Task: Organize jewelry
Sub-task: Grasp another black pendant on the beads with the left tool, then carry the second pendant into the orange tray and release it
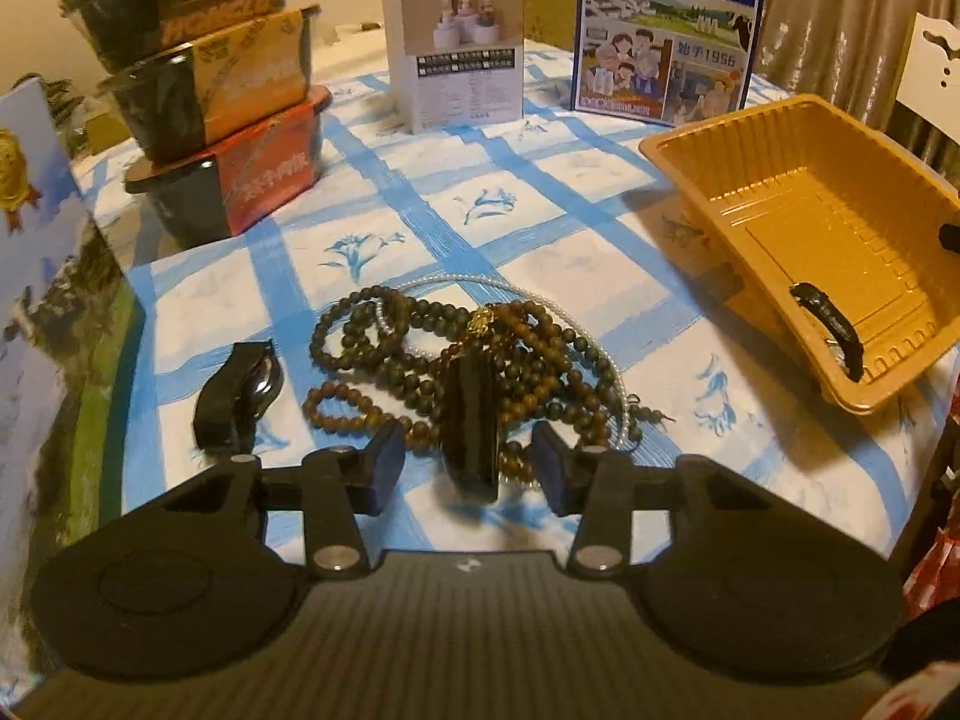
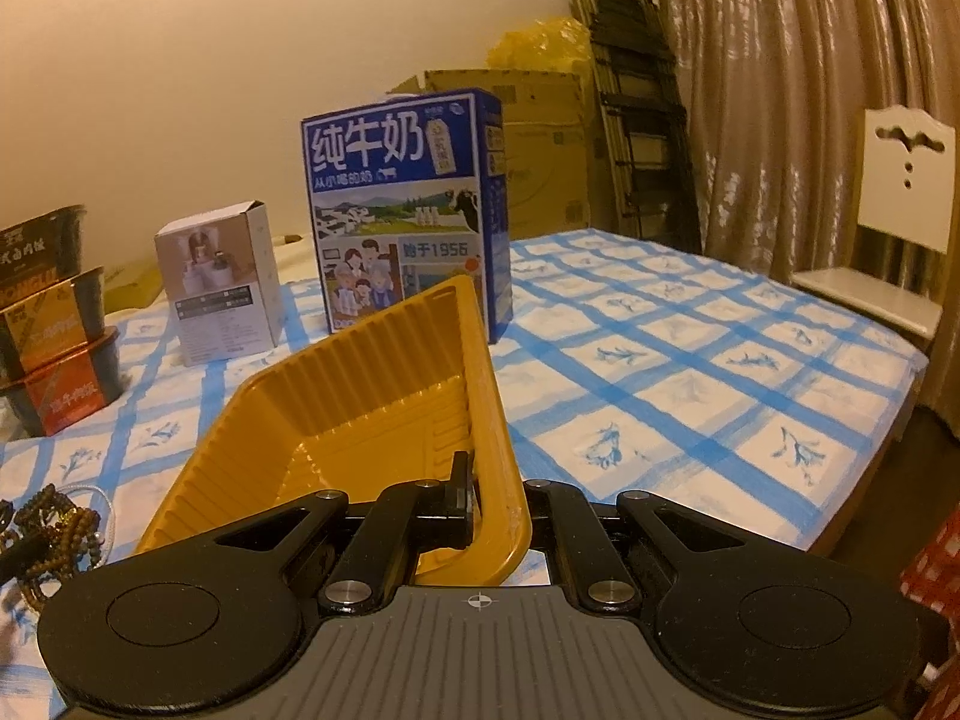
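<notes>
The left gripper, jaws apart, is straddling the black pendant; centre it before closing. The right gripper is clamping the tilted yellow tray.

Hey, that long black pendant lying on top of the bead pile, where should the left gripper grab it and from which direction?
Grip the black pendant across its long flat sides, near mid-length. It lies pointing lengthwise toward the left gripper, whose open fingers already flank its near end, so come down from above and forward. Avoid the gold cap at the far end, tangled in the wooden bead strands.
</notes>
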A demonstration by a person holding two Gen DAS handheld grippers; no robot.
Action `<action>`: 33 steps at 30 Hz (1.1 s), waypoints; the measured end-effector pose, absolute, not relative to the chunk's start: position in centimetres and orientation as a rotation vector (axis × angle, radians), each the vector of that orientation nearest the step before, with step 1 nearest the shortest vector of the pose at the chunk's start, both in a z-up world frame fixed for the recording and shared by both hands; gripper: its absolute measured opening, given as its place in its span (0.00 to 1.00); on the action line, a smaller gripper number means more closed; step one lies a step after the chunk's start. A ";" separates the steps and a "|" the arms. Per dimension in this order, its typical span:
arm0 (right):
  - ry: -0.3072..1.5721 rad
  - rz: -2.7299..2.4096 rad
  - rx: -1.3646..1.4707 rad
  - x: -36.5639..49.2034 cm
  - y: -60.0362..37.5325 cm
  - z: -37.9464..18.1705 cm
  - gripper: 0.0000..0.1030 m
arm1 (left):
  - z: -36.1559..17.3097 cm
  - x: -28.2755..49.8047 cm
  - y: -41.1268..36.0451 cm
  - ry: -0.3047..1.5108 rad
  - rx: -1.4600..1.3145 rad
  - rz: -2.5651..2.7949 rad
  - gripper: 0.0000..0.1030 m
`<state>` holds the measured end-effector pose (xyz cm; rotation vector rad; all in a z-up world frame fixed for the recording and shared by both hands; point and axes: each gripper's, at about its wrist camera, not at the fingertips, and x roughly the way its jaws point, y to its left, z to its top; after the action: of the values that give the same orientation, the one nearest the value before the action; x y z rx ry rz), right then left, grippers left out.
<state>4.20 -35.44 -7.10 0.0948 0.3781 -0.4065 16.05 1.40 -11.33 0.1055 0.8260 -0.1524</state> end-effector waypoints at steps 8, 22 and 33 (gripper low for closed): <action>0.378 -0.400 0.075 4.6 -35.1 -7.0 0.05 | -12.6 18.4 1.3 0.860 0.107 -0.145 0.30; 0.377 -0.400 0.085 4.5 -35.0 -6.9 0.05 | -11.9 18.1 1.9 0.805 0.041 -0.146 0.19; 0.377 -0.399 0.084 4.5 -34.8 -6.9 0.05 | -8.0 16.5 -3.2 0.714 -0.022 -0.327 0.19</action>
<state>4.50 -34.81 -6.89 0.0835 0.3772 -0.3993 16.52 -3.23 -7.96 -0.0223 0.7141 -0.3273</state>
